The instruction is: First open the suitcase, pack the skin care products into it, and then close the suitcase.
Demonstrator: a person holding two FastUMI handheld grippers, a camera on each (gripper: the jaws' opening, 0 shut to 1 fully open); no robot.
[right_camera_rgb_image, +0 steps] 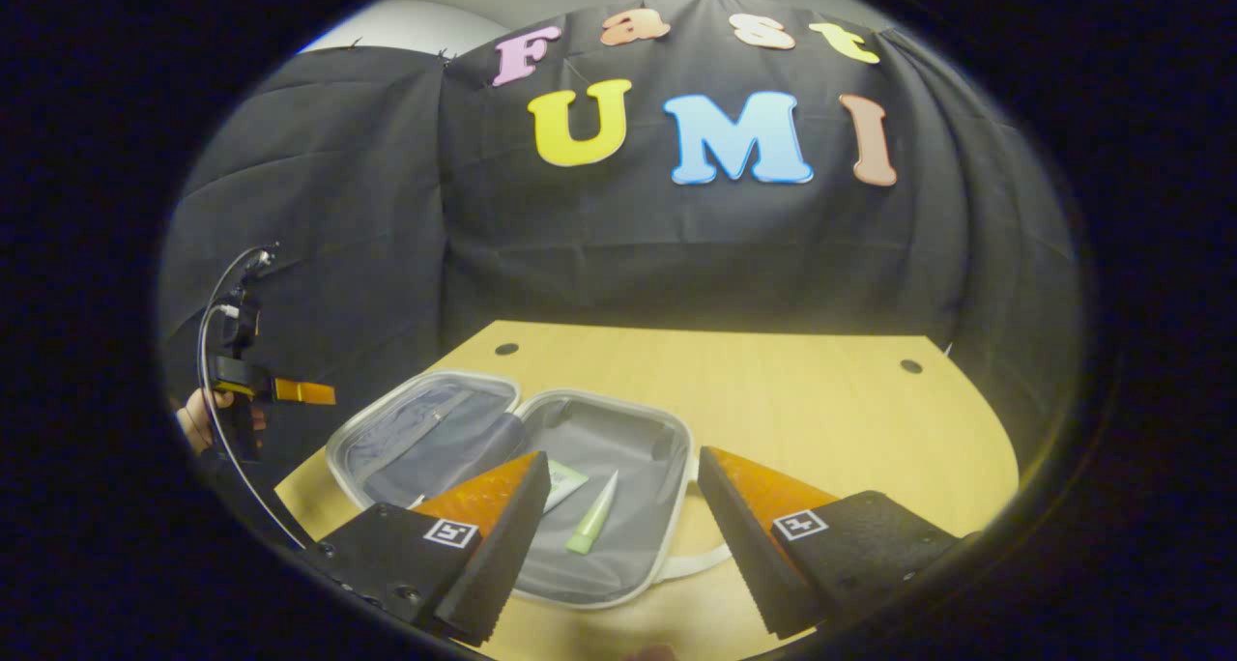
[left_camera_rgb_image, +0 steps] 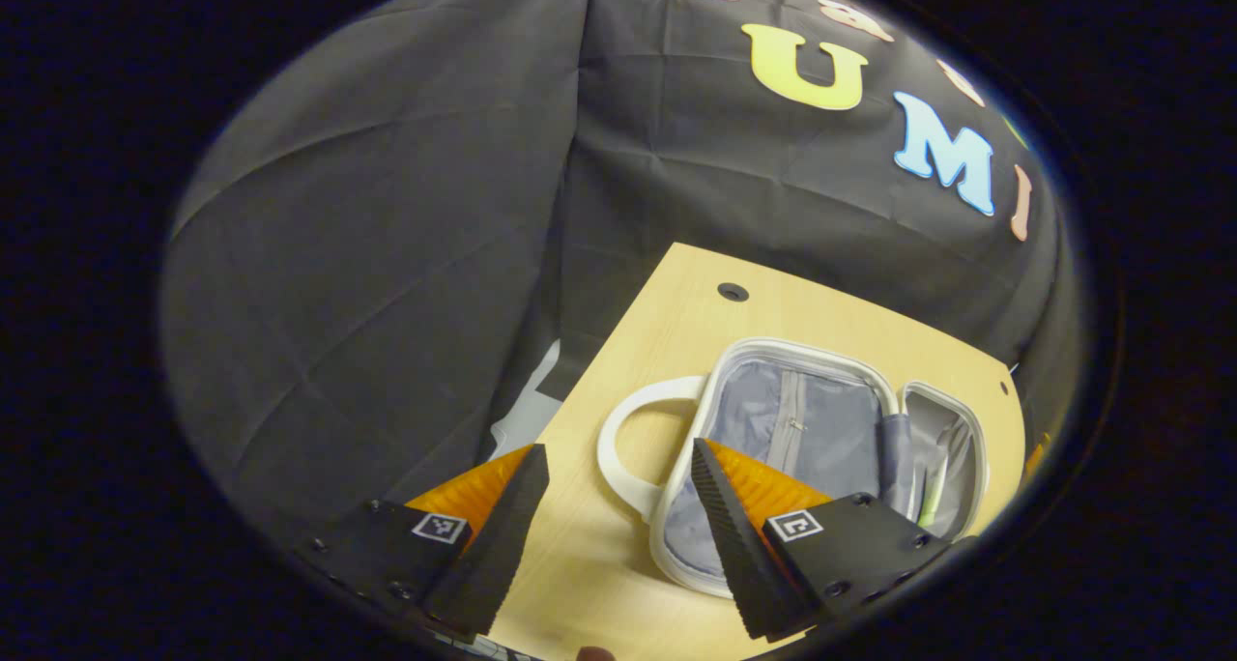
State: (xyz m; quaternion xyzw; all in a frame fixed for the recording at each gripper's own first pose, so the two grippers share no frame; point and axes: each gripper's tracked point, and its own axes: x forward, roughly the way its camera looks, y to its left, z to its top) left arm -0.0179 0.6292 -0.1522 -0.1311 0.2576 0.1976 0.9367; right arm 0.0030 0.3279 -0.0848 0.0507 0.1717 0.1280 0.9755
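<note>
Hovering above the bench (right_camera_rgb_image: pixel 821 400), the right tool (right_camera_rgb_image: pixel 623 506) is released, jaws spread wide with nothing between them; the left tool (left_camera_rgb_image: pixel 618 506) is likewise released and empty, also raised over the bench.

Landmark: the suitcase (right_camera_rgb_image: pixel 667 448), a small white-rimmed case lying open flat on the bench, both grey-lined halves facing up. In the right gripper view the right tool sits just in front of the suitcase's near edge. In that same view the left tool appears well off to the suitcase's far left, held by a hand (right_camera_rgb_image: pixel 198 419) with a cable looping from it.

Inside the suitcase: a pale green tube (right_camera_rgb_image: pixel 591 516) lies in the half that has the strap at its outer edge, with a second light green item (right_camera_rgb_image: pixel 563 482) just beside it, partly hidden by the right tool's finger. In the left gripper view the suitcase's white handle loop (left_camera_rgb_image: pixel 628 448) lies on the bench at the lid half's outer side.

Judgement: products look packed; closing is the step in hand. Advice: take the lid half by its outer rim or handle loop, swing it over the hinge, and steady the other half so that the tubes do not slide out.
</note>
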